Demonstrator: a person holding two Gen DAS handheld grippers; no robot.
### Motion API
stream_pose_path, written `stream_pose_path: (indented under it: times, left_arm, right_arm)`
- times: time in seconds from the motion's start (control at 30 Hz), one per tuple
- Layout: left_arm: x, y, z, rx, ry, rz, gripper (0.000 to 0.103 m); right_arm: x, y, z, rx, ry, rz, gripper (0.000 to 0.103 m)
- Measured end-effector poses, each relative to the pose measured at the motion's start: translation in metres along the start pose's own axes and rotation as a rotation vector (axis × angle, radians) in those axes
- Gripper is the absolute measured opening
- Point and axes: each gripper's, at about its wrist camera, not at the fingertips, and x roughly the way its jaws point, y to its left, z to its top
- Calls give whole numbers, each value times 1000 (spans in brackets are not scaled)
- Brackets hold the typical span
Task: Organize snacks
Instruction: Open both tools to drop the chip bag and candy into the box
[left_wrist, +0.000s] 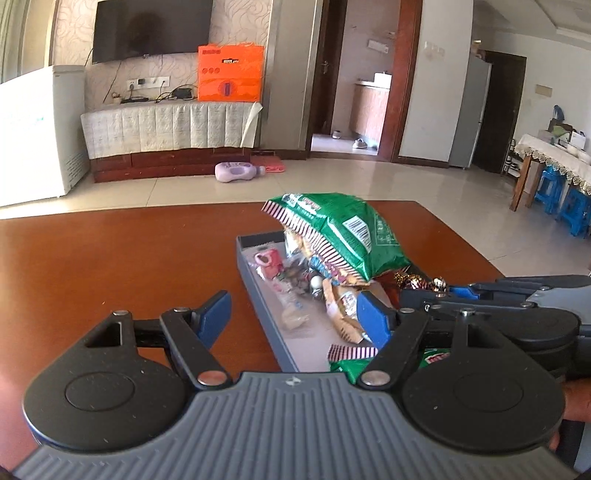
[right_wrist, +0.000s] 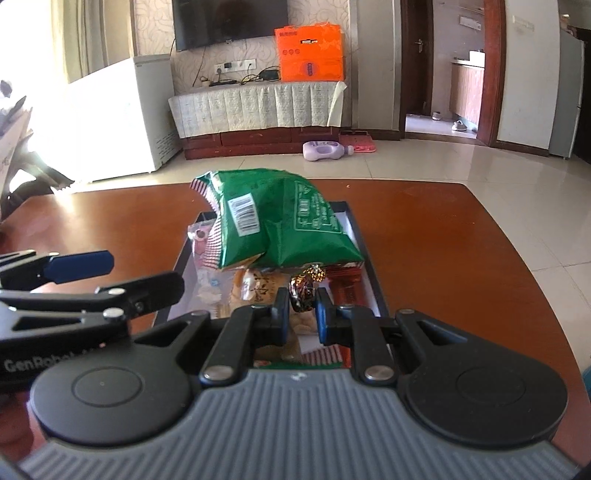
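A dark grey tray (left_wrist: 258, 295) on the brown table holds several snacks, topped by a green bag (left_wrist: 347, 232) with a barcode. The tray (right_wrist: 369, 273) and green bag (right_wrist: 280, 225) also show in the right wrist view. My left gripper (left_wrist: 295, 317) is open and empty, low over the tray's near left edge. My right gripper (right_wrist: 302, 310) is shut on a small candy in dark shiny foil (right_wrist: 304, 288), just above the tray's near end. The right gripper's arm (left_wrist: 498, 291) reaches in from the right in the left wrist view.
The brown table (left_wrist: 110, 258) extends to the left of the tray. Beyond it are a tiled floor, a white freezer (left_wrist: 37, 129), a TV stand with an orange box (left_wrist: 231, 74), and a purple bottle (left_wrist: 238, 171) on the floor.
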Motion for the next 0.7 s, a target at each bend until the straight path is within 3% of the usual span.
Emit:
stream_pose_path:
  times: [0.1,0.2,0.43,0.7]
  left_arm:
    - [-6,3,-1,-6,0,23,79]
    - [-12,8,-3,-32,11,40,79]
    - [-36,15,-13,-34,16,79,79]
    - [-55,23,-22,-26,13,121,79]
  right_arm:
    - [-5,5,0,-17,-14,8,20]
    - [-12,9,-1,-32,-39,8,29]
    - [-29,24,-7,-86,-62,47,29]
    - [-38,26,-13,-42,-40,149,29]
